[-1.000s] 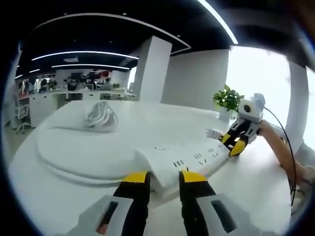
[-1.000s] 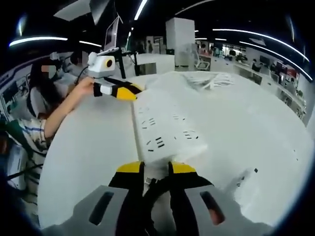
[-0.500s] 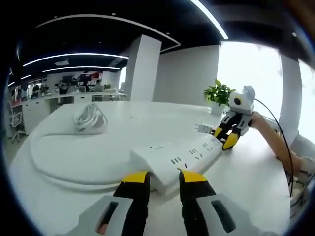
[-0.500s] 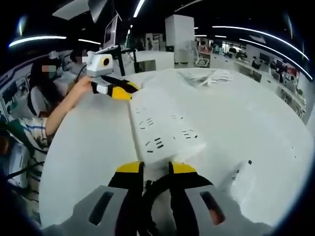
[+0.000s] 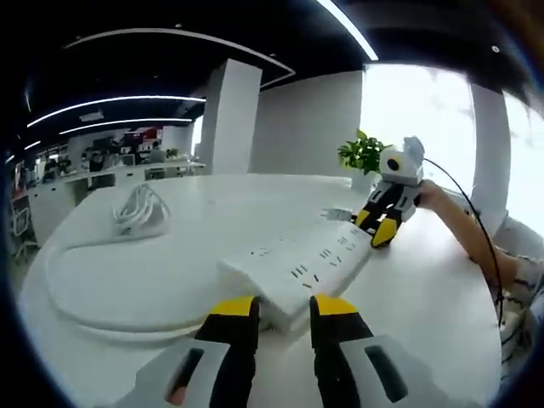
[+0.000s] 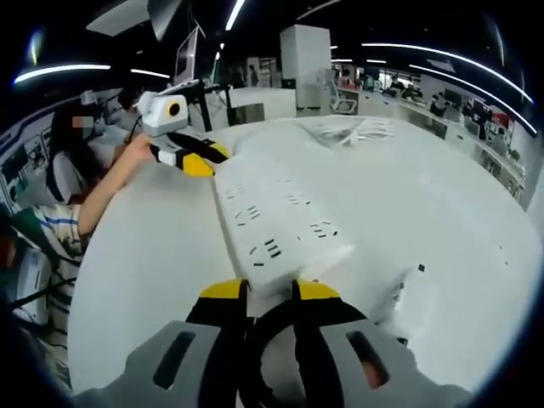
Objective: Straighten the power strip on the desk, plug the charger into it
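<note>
A long white power strip [image 5: 302,268] lies flat on the round white desk [image 5: 425,314], with its slots facing up. My left gripper [image 5: 284,308] is shut on the strip's near end. The right gripper [image 5: 376,228], held by a person's hand, grips the far end. In the right gripper view the power strip [image 6: 272,217] runs away from my right gripper [image 6: 269,293], which is shut on its near end; a black cable loops low between the jaws. At the far end sits the left gripper [image 6: 197,158]. A small white charger [image 6: 410,293] lies on the desk, right of the strip.
A coil of white cable [image 5: 138,208] lies on a raised white mat [image 5: 102,272] at the far left. A potted plant [image 5: 361,153] stands behind the right gripper. A person's arm [image 6: 106,183] reaches in from the desk's left edge. Office desks and a white pillar [image 6: 308,53] stand beyond.
Both ends stay gripped. The strip has swung a little on the desk: its far end with the other gripper now sits further left in both views. The black cable loop shows more.
</note>
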{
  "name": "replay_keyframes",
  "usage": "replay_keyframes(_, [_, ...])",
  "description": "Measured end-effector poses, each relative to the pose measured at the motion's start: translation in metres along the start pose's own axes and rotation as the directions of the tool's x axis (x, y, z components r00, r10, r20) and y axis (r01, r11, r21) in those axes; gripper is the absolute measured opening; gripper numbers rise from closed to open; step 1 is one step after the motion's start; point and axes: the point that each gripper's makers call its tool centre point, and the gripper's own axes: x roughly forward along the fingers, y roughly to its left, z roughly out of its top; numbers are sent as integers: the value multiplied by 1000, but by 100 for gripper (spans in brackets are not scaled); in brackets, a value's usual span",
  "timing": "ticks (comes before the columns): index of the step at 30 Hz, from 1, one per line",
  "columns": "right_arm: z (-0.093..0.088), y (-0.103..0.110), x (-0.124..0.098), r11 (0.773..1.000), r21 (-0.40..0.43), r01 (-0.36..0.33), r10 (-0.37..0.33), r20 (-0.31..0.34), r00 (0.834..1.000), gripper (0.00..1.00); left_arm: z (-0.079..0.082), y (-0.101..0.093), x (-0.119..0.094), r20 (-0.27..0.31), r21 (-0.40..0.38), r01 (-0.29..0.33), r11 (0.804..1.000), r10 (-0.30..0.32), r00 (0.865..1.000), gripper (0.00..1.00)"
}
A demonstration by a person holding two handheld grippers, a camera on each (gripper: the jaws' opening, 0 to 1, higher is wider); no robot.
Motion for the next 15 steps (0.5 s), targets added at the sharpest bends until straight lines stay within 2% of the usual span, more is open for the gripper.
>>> replay_keyframes(15, [-3,-2,0,999,20,40,-40,4,999,21,-4,-5,1,-13,23,18,1000,-18,1000,23])
